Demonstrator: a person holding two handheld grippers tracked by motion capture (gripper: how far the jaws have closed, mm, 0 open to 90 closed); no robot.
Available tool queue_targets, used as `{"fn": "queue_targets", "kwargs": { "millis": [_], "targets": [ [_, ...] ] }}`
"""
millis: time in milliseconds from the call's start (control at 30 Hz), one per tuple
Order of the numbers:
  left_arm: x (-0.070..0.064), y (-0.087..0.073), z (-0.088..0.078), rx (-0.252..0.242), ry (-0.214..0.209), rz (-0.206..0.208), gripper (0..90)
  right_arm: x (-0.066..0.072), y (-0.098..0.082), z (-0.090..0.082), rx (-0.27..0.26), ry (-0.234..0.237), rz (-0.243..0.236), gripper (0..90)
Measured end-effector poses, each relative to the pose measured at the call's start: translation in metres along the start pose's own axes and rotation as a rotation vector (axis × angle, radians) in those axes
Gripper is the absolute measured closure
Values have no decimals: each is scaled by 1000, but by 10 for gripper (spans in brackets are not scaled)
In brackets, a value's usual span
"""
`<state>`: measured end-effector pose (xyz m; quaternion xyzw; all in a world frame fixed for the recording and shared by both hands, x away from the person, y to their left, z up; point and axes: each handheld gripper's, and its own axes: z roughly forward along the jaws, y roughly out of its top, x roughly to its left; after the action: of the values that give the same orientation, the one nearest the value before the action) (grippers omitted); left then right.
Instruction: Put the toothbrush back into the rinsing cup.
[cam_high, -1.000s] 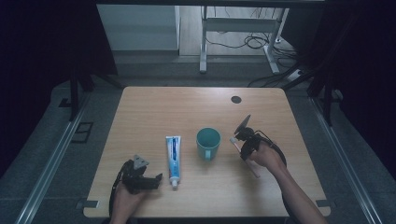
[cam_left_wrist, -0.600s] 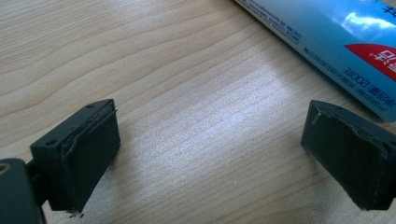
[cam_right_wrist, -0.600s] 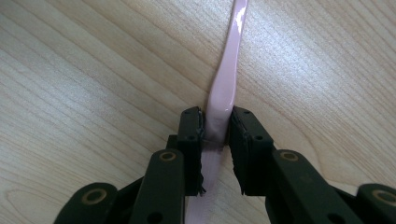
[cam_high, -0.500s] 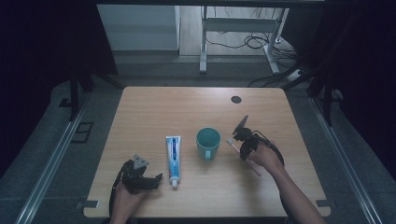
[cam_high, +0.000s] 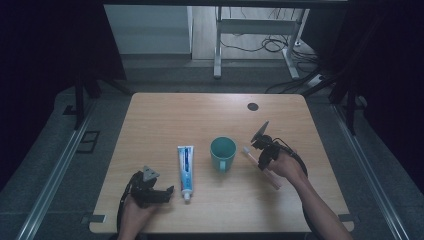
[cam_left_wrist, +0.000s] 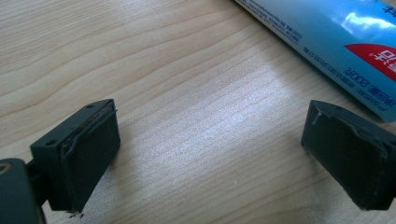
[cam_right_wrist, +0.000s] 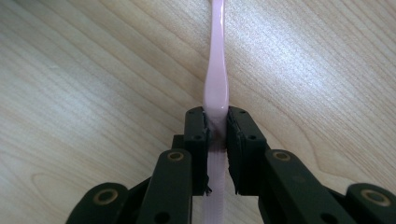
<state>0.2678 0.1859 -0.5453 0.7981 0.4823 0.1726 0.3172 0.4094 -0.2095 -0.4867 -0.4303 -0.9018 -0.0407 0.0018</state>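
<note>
Overhead, a pale wooden table (cam_high: 165, 115) is seen from the person's side, with four things in a loose row near its front edge.

At far left, the left gripper (cam_high: 159, 194) rests low on the table in the person's hand, its jaws spread wide with only bare wood between them. Just to its right lies a blue and white toothpaste tube (cam_high: 185, 164), flat, its cap end toward the person. In the left gripper view the tube (cam_left_wrist: 336, 42) crosses the upper right corner, close to one jaw but apart from it.

Right of centre stands a teal mug (cam_high: 223, 152), upright, apart from everything else.

Right again, a pink toothbrush (cam_high: 260, 162) lies slanted on the table, its head toward the mug. The right gripper (cam_high: 264, 159) has just been closing, and its jaws now pinch the toothbrush (cam_right_wrist: 216, 88) handle about midway along, the pads pressed on both sides.

By its look, the toothbrush should be very light and fairly stiff, though its smooth, narrow plastic handle could twist or slip. A hold near the middle seems sensible for balance.
</note>
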Motion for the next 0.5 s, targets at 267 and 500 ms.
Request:
{"fn": "queue_targets", "kwargs": {
  "millis": [267, 500],
  "targets": [
    [0, 0, 0, 0, 0, 0, 46, 0, -3, -12, -5, 11, -19, 783],
    [0, 0, 0, 0, 0, 1, 46, 2, -4, -28, -23, 12, -33, 784]
  ]
}}
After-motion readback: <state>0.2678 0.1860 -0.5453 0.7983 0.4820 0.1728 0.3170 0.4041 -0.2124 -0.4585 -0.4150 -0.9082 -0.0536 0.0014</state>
